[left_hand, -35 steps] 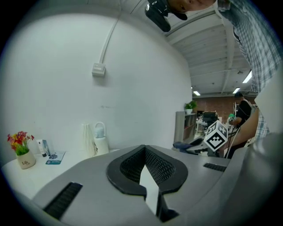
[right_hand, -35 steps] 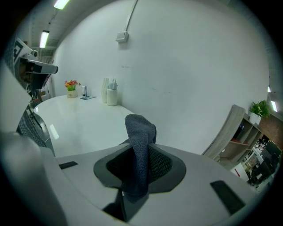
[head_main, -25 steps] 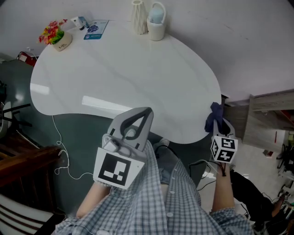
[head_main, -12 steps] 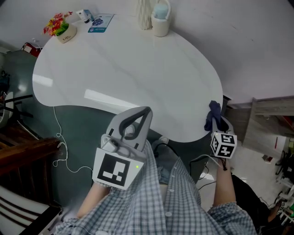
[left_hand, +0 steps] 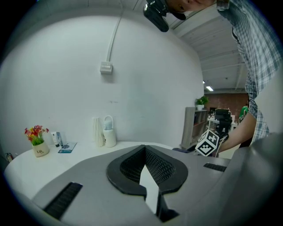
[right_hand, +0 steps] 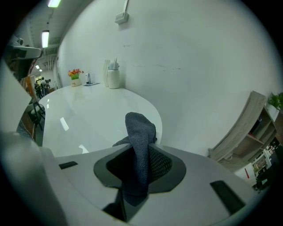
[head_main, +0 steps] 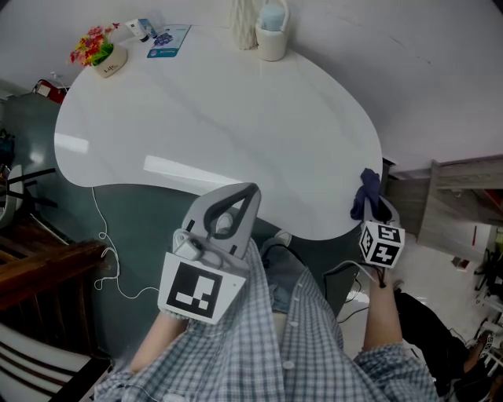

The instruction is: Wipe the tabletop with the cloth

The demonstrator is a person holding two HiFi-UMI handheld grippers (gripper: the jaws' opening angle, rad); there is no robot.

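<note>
White tabletop is sitting ahead of both grippers in head view, left gripper is showing jaws together and empty in its view, right gripper is clamping dark cloth short of the table edge, so wiping is looking unstarted.

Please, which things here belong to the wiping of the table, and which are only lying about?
For the job:
- dark blue cloth, clamped in the right hand-held gripper
- white rounded tabletop

Only lying about, at the far edge:
- small pot of red and yellow flowers
- white ribbed vase
- white handled cup
- blue card
</note>
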